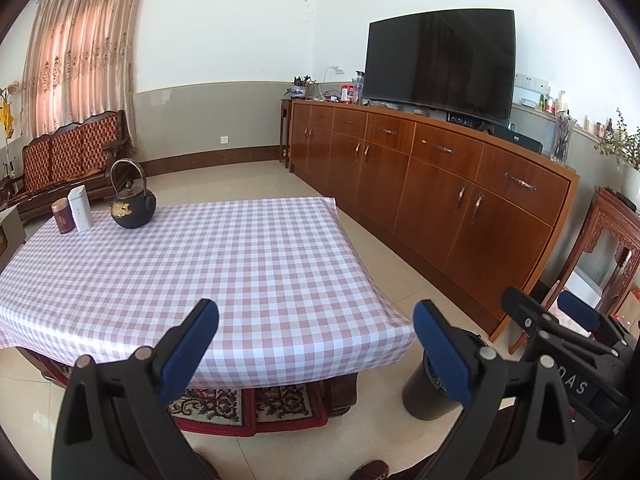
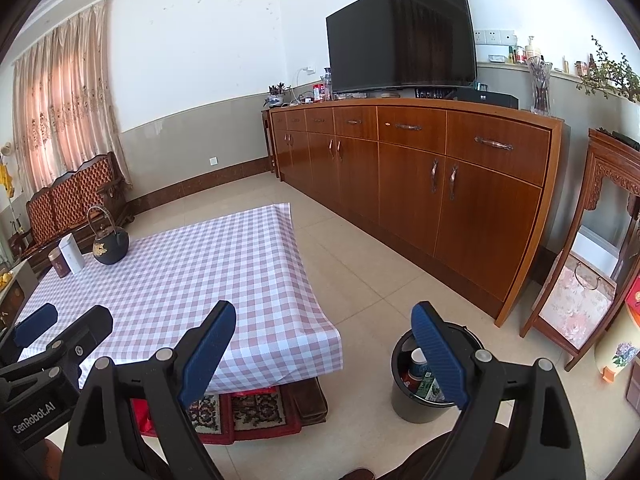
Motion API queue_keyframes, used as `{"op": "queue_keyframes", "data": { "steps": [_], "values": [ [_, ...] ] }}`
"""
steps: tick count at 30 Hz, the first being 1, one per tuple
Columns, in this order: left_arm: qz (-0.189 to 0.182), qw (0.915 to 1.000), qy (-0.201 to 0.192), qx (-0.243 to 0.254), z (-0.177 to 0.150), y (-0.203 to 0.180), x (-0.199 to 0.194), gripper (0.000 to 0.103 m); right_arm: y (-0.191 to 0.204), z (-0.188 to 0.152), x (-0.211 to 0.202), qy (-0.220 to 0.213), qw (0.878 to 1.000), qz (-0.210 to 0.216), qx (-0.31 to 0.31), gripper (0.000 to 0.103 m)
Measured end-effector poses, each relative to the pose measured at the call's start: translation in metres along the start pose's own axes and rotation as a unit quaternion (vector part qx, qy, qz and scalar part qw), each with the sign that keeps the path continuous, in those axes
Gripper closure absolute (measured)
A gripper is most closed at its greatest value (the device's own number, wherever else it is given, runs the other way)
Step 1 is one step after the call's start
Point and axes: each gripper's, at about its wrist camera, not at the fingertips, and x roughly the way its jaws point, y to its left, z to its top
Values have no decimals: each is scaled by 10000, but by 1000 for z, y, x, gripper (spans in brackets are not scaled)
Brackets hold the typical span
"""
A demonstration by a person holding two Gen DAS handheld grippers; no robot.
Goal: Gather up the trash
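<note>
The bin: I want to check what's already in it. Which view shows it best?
The right wrist view. There the bin stands on the floor beside the table with its mouth open to the camera, a paper cup and cartons inside. In the left wrist view only its outer wall shows, behind a finger.

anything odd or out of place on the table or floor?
Nothing stands out. The teapot and two tins stand upright on the checked tablecloth; trash sits inside the bin on the floor, with none spilled that I can see.

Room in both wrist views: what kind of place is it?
Most likely a home living room: a television on a long wooden sideboard, a carved wooden sofa by curtains, and a low table with a teapot.
</note>
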Motion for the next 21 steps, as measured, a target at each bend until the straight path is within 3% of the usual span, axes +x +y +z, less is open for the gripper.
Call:
{"op": "queue_keyframes", "data": {
  "steps": [21],
  "values": [
    [35,9999,121,-38,-2,3,6,4,1,-2,5,75,10000,45,-34,12]
  ]
}}
